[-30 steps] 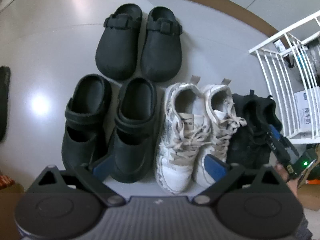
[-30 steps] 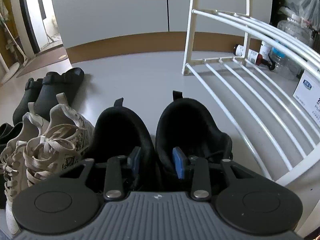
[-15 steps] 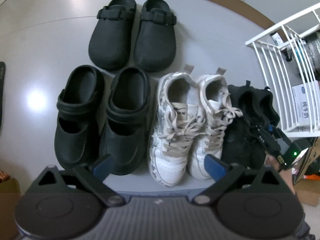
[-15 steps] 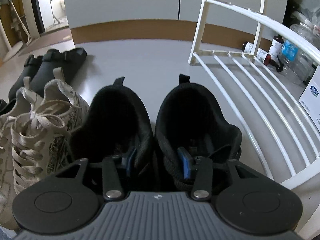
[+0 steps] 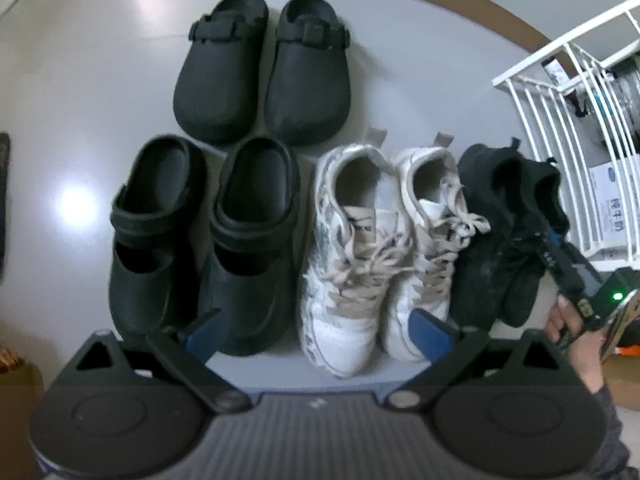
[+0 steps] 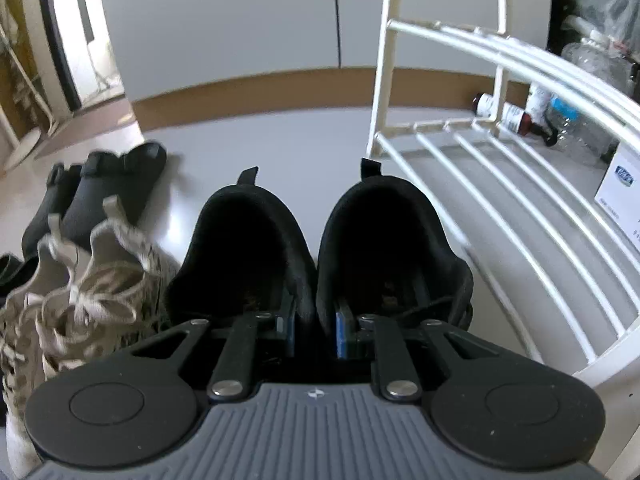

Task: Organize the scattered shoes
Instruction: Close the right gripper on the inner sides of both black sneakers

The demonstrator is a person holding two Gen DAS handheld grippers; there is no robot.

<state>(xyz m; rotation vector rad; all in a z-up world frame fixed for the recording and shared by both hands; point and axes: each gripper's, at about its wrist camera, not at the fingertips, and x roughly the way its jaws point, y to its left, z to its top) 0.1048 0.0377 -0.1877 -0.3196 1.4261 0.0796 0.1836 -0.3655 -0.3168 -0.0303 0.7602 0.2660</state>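
Four pairs of shoes lay on the pale floor under my left gripper, whose blue pads hung wide apart and held nothing. Farthest from me sat the buckled black clogs, side by side. Nearer, in a row, stood the strapped black clogs, then the white laced sneakers, then the black sneakers at the right end, just beside the white wire rack.

My right gripper had just been closing, and its pads now pinched the two inner collar walls of the black sneakers together, one pad inside each shoe. Both heels pointed away from me with their pull tabs upright. From the left camera I saw my right hand on that gripper's handle, a green light glowing on it. Left of the pair, the white sneakers nearly touched it. On the rack's far side stood bottles and a white box.
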